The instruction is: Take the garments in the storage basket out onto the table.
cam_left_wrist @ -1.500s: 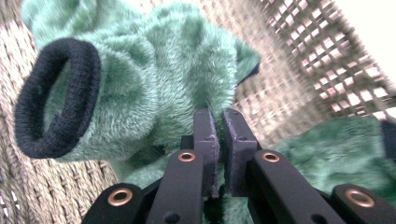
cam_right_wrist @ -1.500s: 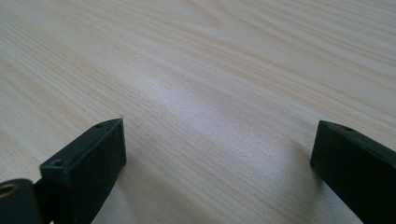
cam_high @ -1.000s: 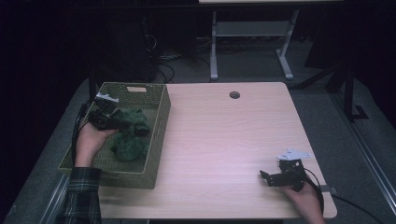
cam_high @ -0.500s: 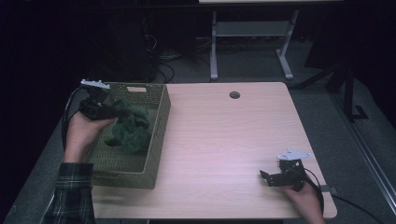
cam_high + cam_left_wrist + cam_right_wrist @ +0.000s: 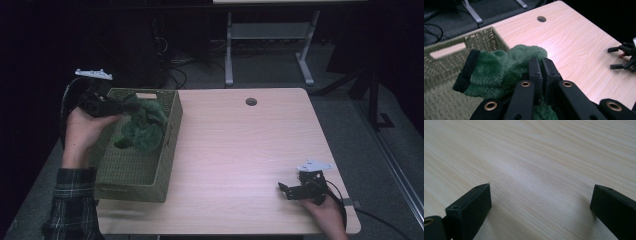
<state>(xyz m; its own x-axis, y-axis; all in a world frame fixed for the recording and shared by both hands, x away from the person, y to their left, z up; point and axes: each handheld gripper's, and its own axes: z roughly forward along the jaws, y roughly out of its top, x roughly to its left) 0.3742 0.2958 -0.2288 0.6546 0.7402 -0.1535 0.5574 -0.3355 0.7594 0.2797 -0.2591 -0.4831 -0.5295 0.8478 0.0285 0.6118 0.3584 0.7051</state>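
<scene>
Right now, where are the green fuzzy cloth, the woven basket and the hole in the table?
green cloth (image 5: pixel 499 67), left gripper view, fuzzy middle
basket (image 5: pixel 170 135), high view, right wall
table hole (image 5: pixel 251 101), high view, its centre

- The left gripper (image 5: pixel 543 65) rises from the bottom edge, its two black jaws pressed nearly together on a fold of a green fleece cloth (image 5: pixel 499 67).
- The cloth bunches to the left of the jaws, with a dark ribbed cuff at its far left end.
- A woven basket (image 5: pixel 461 47) lies behind and below the cloth; its rim has a handle slot.
- A light wooden table (image 5: pixel 579 47) stretches to the right, with a round hole near its far edge.
- The other gripper (image 5: pixel 624 56) rests at the right edge, on the table.
</scene>
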